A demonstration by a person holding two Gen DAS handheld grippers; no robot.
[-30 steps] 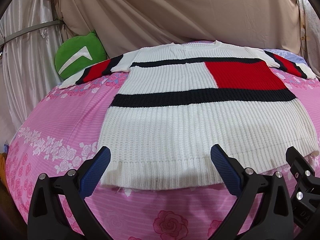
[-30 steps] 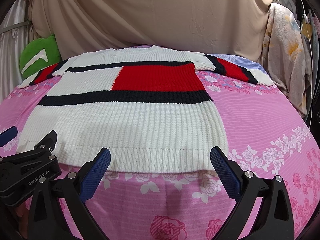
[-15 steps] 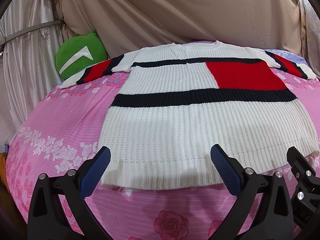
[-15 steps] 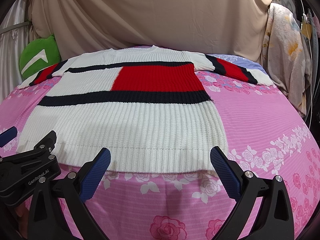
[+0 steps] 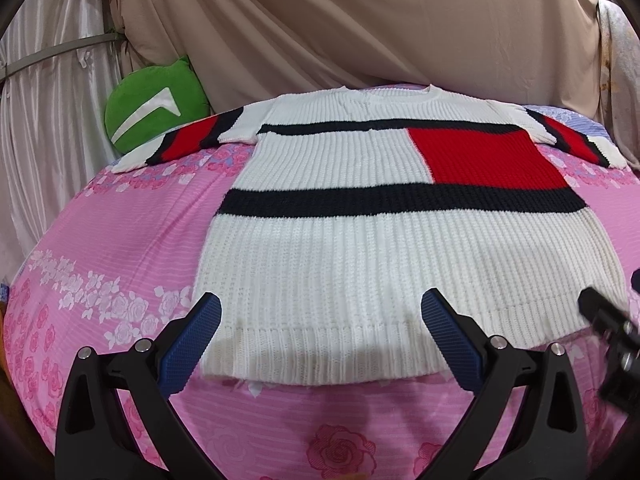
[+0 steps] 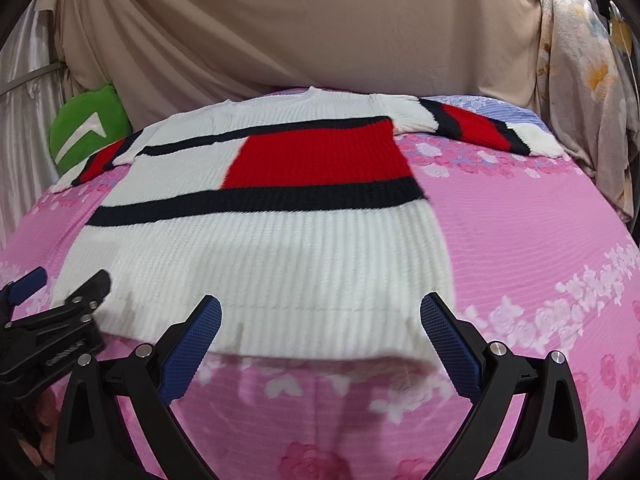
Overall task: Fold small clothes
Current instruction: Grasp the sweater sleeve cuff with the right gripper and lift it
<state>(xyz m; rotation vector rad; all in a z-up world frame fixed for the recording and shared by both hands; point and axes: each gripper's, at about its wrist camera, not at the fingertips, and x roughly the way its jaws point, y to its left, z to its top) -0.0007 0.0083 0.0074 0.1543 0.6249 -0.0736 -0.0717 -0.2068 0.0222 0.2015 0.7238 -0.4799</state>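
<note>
Pink rose-print bed (image 5: 120,240), wide and rounded. Spread flat across it, neck toward the beige curtain: white knit sweater (image 5: 360,248) with red block and navy bands, both sleeves out, not yet folded. Green cushion (image 5: 156,108) beyond the left sleeve. Left gripper (image 5: 320,334) and right gripper (image 6: 320,332) poised just short of the ribbed hem, jaws released, grasping nothing. Best taken at both hem corners together, pinching both knit layers, lifting evenly.
</note>
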